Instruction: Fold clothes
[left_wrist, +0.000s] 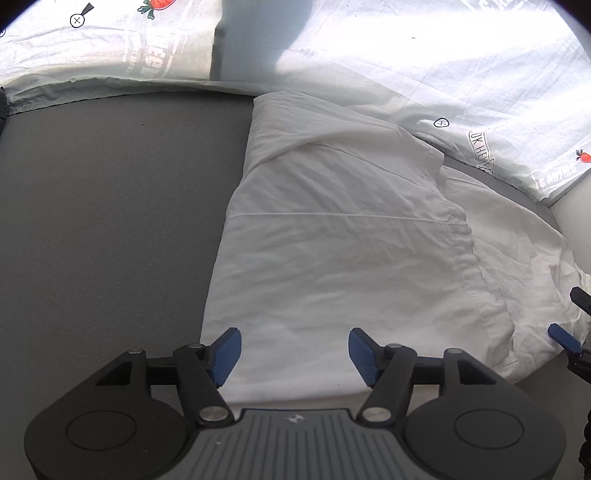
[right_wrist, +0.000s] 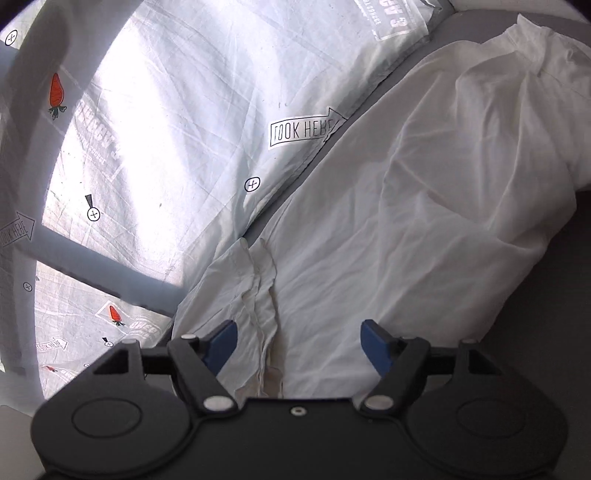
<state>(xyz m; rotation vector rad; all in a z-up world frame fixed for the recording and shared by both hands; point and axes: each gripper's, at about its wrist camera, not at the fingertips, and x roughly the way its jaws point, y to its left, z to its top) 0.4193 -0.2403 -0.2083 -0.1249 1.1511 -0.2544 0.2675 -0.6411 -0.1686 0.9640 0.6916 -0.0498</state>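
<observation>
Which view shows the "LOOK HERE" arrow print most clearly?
The right wrist view: the arrow print lies whole and readable on the printed sheet. The left wrist view shows it small, sideways and partly cut off near the white garment.

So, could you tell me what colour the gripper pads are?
Blue pads, on black linkages; clearest in the right wrist view.

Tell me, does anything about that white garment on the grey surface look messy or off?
Yes. The white garment is only partly folded: its left edge lies straight on the grey surface, but the right side is bunched and rumpled. In the right wrist view a wrinkled, slightly yellowish strip runs down it. Both grippers are open, holding nothing.
</observation>
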